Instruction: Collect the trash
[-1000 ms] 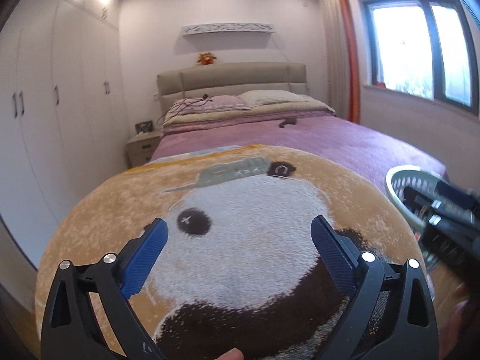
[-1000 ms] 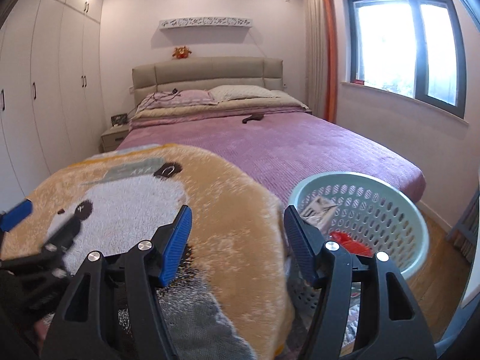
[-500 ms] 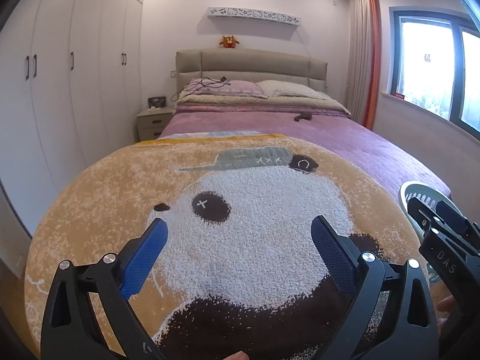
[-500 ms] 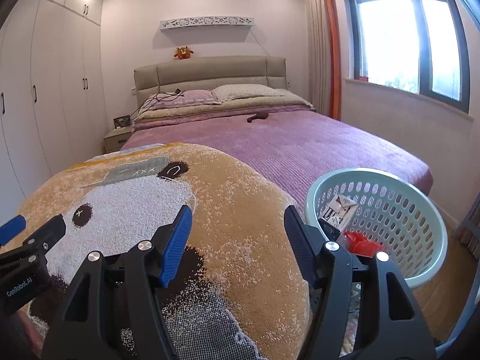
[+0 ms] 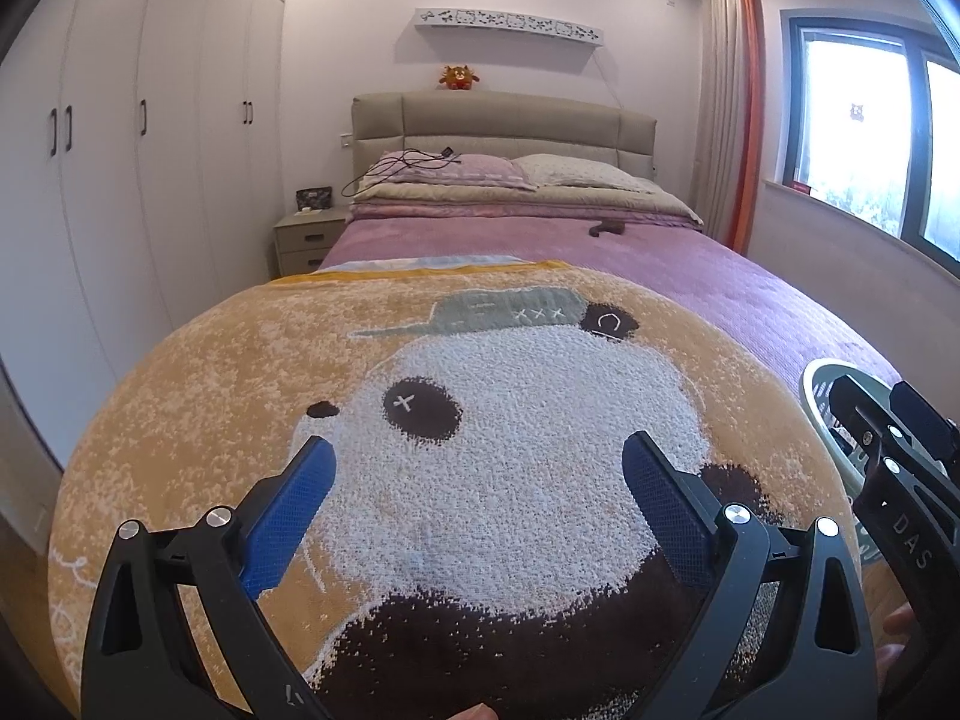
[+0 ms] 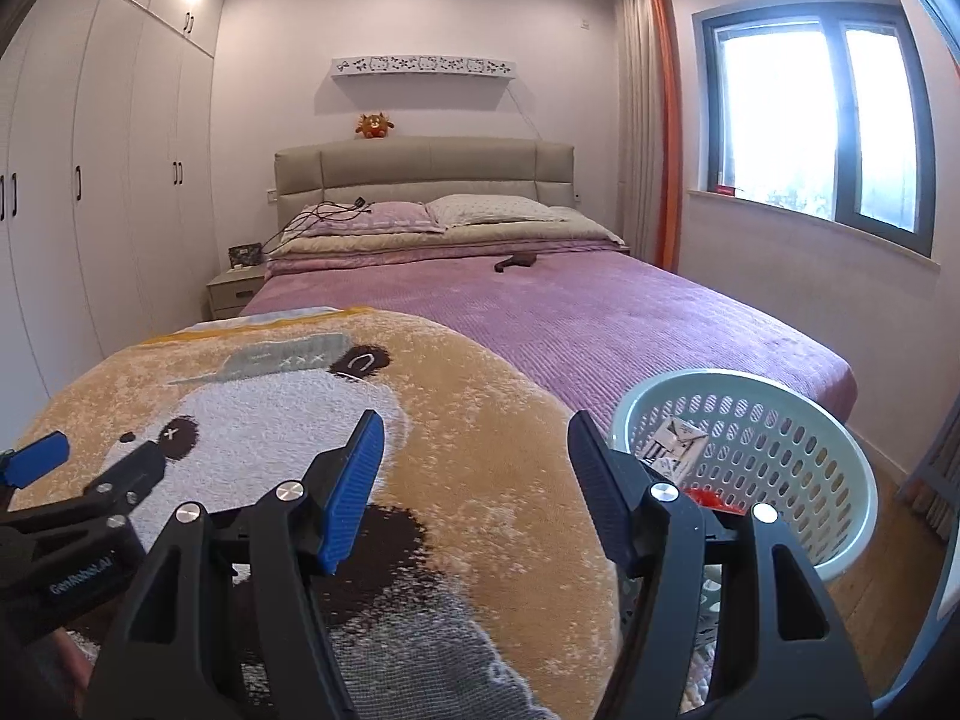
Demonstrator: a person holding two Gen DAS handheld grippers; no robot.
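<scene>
Fuzzy yellow-orange blanket [image 5: 480,480] bearing a bear in a grey cap covers the near end of a purple-spread bed [image 6: 630,312] in a white-walled bedroom, with two hand-held grippers poised above it. Left gripper [image 5: 477,474] hangs over the bear's white face, its blue-padded jaws spread wide with only blanket showing between them; right gripper [image 6: 474,456] sits over the blanket's right-hand edge, its jaws likewise apart and gripping nothing. Each gripper shows at the margin of the other's camera, the two side by side. Pale green perforated laundry basket [image 6: 780,450] stands on the wooden floor [image 6: 888,564] just beside the foot of the bed, to the right of the right gripper; inside it lie a printed paper package [image 6: 675,444] and something red [image 6: 711,498], partly hidden behind the gripper's right finger. From the left wrist view only a sliver of the basket's rim shows past the right gripper. Farther up the bed a small dark object [image 6: 516,261], too small to identify, rests on the purple spread below the pillows [image 6: 480,210], and a black cable [image 6: 324,216] trails across the left pillow. An orange plush toy [image 6: 375,125] sits on the padded headboard [image 6: 420,174], beneath a white wall shelf [image 6: 423,67]. White wardrobes [image 6: 120,180] line the left wall beside a nightstand [image 6: 231,294]; an orange curtain [image 6: 666,120] hangs by the window [image 6: 816,120] at right.
</scene>
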